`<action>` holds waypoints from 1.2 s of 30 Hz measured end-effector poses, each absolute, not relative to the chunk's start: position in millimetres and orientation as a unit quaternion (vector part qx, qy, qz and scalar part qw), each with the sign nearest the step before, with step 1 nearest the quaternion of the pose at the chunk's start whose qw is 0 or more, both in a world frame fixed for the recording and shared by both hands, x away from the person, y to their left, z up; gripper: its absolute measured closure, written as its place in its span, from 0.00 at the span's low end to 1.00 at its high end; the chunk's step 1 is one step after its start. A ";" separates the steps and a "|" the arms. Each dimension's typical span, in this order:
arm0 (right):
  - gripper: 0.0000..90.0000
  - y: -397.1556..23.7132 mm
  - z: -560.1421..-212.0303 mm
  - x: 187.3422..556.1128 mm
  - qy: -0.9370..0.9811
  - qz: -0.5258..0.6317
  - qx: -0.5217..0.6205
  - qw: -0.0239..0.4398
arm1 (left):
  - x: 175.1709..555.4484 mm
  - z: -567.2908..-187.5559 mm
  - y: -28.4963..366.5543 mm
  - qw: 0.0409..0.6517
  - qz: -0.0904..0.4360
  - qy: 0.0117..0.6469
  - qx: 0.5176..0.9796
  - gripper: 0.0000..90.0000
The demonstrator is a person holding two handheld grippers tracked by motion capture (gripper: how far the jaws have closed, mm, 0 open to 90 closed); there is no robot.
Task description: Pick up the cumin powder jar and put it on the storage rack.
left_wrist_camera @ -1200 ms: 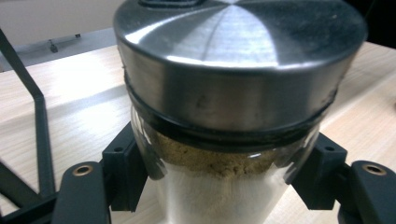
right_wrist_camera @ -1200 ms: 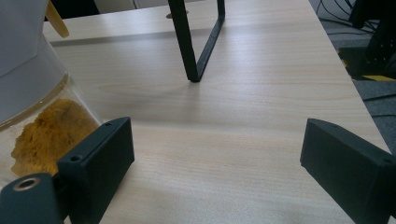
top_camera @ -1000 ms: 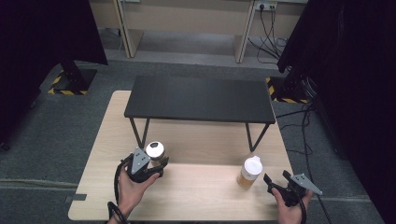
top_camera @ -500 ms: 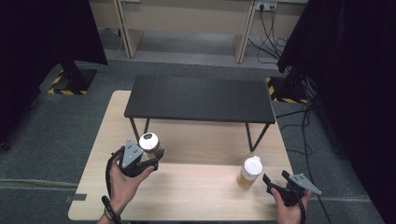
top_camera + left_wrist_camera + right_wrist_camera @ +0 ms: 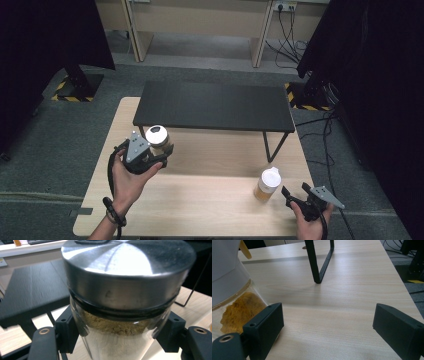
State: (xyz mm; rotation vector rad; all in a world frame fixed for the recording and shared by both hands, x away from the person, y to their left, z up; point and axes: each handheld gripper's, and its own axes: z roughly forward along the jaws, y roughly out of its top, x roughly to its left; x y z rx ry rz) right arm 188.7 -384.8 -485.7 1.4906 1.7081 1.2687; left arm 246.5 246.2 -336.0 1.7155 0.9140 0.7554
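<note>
Gripping glass jar (image 5: 117, 340) – steel lid, tan powder – left hand-held gripper (image 5: 150, 156); right (image 5: 296, 199) open.

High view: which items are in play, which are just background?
In play: steel-lidded jar gripped in left tool; white-capped jar standing beside the open right tool.
Background: black shelf, table, cables, dark curtains.

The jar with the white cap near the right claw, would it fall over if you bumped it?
Probably, if bumped up high. The jar looks taller than it is wide, and its yellow powder sits low, which may steady it a bit. Its clear wall could be slippery for the open right claw.
</note>
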 end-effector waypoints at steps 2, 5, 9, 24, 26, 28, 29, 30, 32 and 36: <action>0.11 -384.6 -485.5 188.9 0.634 0.469 0.552 0.269 | 250.7 -323.7 245.4 0.504 0.323 0.375 0.709 0.34; 0.11 -384.3 -485.3 188.9 0.636 0.468 0.551 0.270 | 254.0 -314.3 244.8 0.503 0.329 0.373 0.707 0.34; 0.11 -384.9 -485.6 188.8 0.635 0.469 0.551 0.269 | 260.7 -301.1 243.9 0.499 0.333 0.373 0.708 0.34; 0.11 -386.2 -486.4 188.6 0.632 0.473 0.552 0.267 | 300.4 -276.4 236.5 0.476 0.347 0.391 0.708 0.34; 0.11 -386.1 -486.3 188.5 0.633 0.473 0.552 0.268 | 305.2 -274.4 235.8 0.473 0.349 0.392 0.708 0.34; 0.11 -386.1 -486.2 188.7 0.633 0.472 0.552 0.267 | 311.1 -272.4 234.9 0.472 0.352 0.395 0.705 0.34; 0.11 -386.3 -486.3 188.8 0.633 0.473 0.552 0.267 | 314.9 -271.0 233.5 0.469 0.356 0.397 0.704 0.34; 0.11 -386.4 -486.3 188.8 0.633 0.473 0.552 0.267 | 317.8 -270.5 232.8 0.467 0.358 0.398 0.703 0.34; 0.11 -386.7 -486.4 188.8 0.632 0.473 0.553 0.266 | 326.4 -270.0 231.4 0.463 0.363 0.404 0.701 0.34; 0.11 -386.9 -486.5 188.8 0.633 0.474 0.551 0.266 | 337.5 -272.1 228.8 0.461 0.370 0.411 0.694 0.34</action>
